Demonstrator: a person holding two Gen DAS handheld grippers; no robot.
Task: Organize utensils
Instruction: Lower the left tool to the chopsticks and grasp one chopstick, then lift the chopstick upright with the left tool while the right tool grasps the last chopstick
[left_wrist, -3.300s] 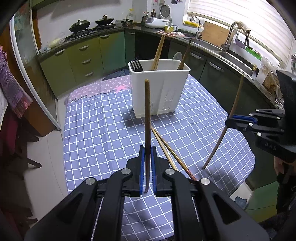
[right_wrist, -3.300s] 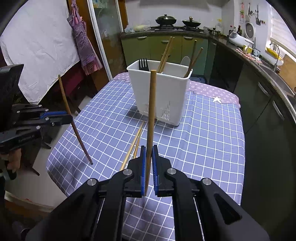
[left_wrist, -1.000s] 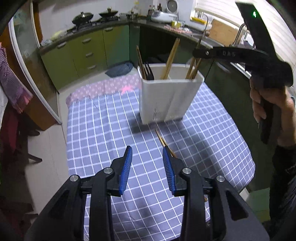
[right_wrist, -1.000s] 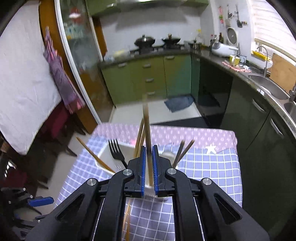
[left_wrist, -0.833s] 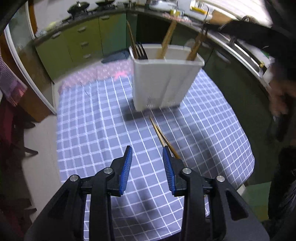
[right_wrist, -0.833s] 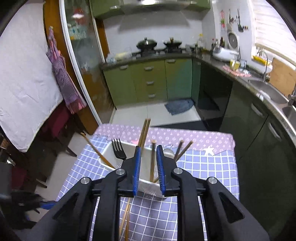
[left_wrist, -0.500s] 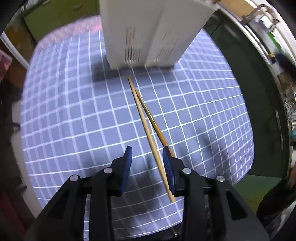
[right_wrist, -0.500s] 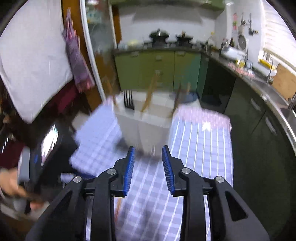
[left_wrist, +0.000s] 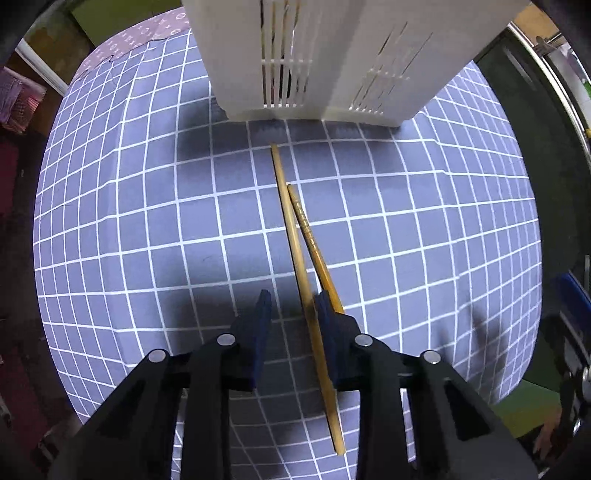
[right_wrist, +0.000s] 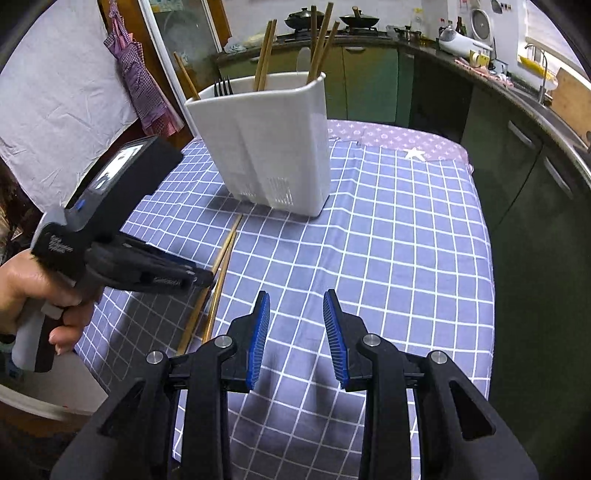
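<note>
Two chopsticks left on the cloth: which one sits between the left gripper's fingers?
The paler, longer chopstick, reaching nearer the holder, lies between the left gripper's open fingers. The darker chopstick passes under the right-hand finger.

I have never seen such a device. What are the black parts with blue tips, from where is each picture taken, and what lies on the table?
They are hand-held tongs; a person grips one in each hand. A camera on each looks along its two fingers. The left view shows the left tongs, open, low over two chopsticks on the checked tablecloth; one chopstick lies between its fingers. The right view shows the right tongs, open and empty. The white utensil holder contains more chopsticks and a fork.
</note>
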